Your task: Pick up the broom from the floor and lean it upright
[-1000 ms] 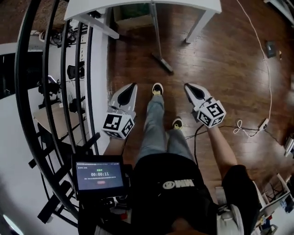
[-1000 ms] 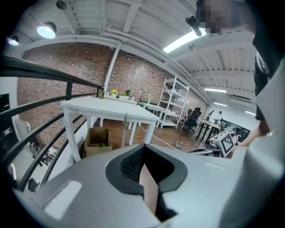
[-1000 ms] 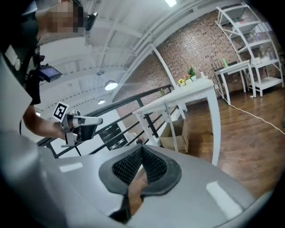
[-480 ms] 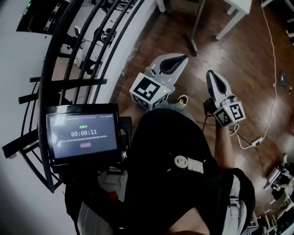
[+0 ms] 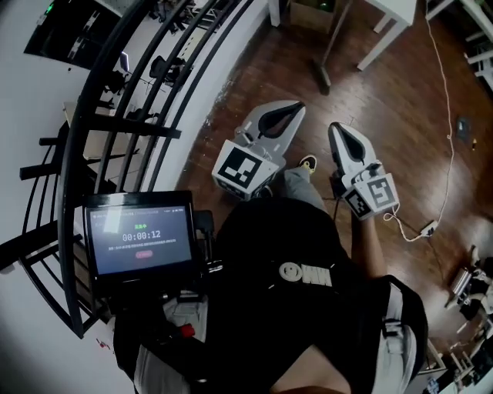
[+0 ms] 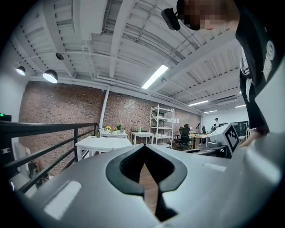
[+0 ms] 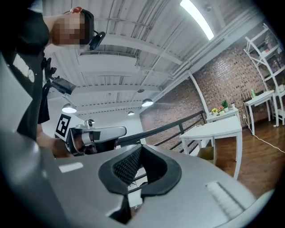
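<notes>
Since the earlier frame, left tongs and right tongs are higher, closed and empty; broom leans at the counter edge, task apparently complete.

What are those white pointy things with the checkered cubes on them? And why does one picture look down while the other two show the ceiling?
Those are two claws that a person carries, one in each hand: the left claw and the right claw. The cubes with black squares are part of them.

The head view comes from a camera on the person's head, looking down at the wooden floor. The other two pictures come from small cameras riding on each claw and looking along it, so you see the room and a black railing.

Both claws are shut and hold nothing. The broom stands ahead with its head on the floor, its handle reaching up by the white table. The little screen shows a timer.
</notes>
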A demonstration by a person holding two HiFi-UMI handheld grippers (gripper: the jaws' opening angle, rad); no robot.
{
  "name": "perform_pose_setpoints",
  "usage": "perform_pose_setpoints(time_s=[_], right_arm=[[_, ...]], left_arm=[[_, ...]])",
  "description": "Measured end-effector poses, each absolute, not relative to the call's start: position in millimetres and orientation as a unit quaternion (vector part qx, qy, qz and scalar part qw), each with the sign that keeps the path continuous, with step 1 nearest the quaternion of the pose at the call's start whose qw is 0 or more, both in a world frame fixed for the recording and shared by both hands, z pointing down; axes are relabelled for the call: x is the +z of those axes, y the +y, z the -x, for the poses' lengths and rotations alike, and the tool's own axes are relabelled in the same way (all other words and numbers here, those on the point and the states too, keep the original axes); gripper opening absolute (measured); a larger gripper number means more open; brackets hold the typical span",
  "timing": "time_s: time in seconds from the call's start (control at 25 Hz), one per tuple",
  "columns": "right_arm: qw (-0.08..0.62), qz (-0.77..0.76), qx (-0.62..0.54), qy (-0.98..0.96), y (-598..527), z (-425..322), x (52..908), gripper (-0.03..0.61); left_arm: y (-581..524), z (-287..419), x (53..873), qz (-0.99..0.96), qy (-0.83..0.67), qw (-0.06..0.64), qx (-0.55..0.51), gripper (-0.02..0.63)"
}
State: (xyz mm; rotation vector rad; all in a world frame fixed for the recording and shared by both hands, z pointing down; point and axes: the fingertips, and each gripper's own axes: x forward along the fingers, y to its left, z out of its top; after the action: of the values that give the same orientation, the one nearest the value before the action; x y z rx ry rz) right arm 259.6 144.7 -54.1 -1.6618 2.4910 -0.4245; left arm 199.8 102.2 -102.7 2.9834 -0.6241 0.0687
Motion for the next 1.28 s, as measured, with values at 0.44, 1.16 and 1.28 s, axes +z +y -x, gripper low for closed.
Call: perform_pose_setpoints(time_s=[0.44,1.16,1.28], right_arm=[[0.034,0.561,-0.149,0.813,173,-227,-49,0.005],[0.01,0.598,-0.126,0.791,179,-246,-54,0.003],[0.013,0.59,-0.129,0.797,173,-242,-50,0.003]], left_arm=[[121,-168,-89,-0.972,-0.217,0.079,0.038,0.018],[147,-201,-86,-0.982,-0.174,0.045,0.059,0.018],[143,-197,-84,-0.981,-0.182,0.038,0.059,0.018]])
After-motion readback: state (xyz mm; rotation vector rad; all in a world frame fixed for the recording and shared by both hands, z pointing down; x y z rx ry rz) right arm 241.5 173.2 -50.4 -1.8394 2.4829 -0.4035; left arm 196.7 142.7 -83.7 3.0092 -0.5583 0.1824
